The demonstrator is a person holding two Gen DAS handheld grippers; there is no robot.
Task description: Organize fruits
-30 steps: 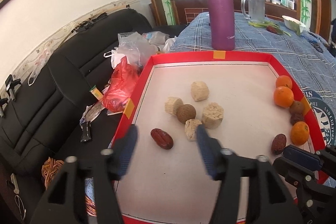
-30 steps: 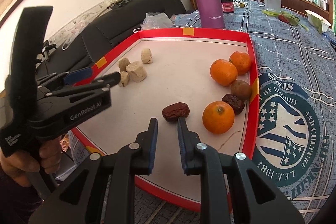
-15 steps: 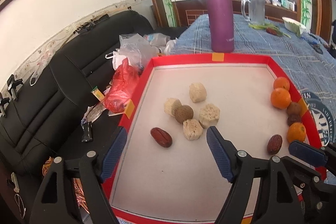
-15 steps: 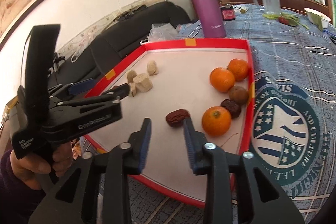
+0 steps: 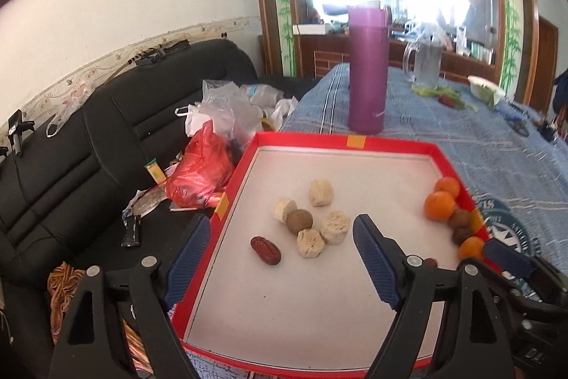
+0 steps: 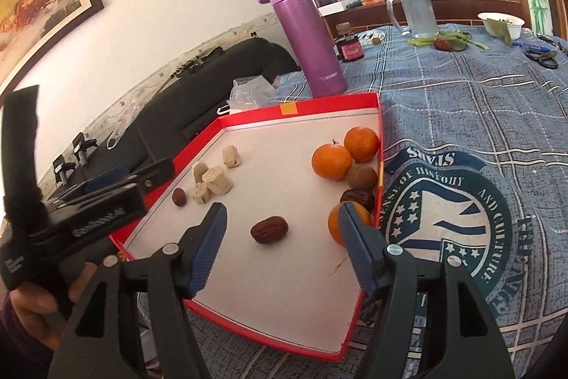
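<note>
Your left hand-held gripper (image 5: pixel 280 258) hangs released above the near part of the red tray (image 5: pixel 390 141), its blue pads spread wide and holding nothing. Using the purple flask (image 5: pixel 367 70) behind the tray's far rim as the landmark, a dark red date (image 5: pixel 265 250) lies on the tray's white floor well in front of the flask and a little to its left, in the gap between your left gripper's pads as that camera sees it. Just behind the date, closer to the flask, sit four pale crumbly pieces (image 5: pixel 321 192) gathered around a round brown fruit (image 5: pixel 299 221) that touches at least two of them.

Your right hand-held gripper (image 6: pixel 280 249) is also released, jaws wide apart and empty. A second date (image 6: pixel 269 229) lies alone on the tray floor in front of the flask, apart from the fruit beside it. Along the tray's right rim, in front of the flask and to its right, are two oranges (image 6: pixel 332 161) touching each other, then a brown fruit (image 6: pixel 362 177), a dark wrinkled date (image 6: pixel 358 198) and a third orange (image 6: pixel 337 224) partly hidden behind your right gripper's pad.

The tray rests on the table (image 6: pixel 461 102), covered in a blue checked cloth.
</note>
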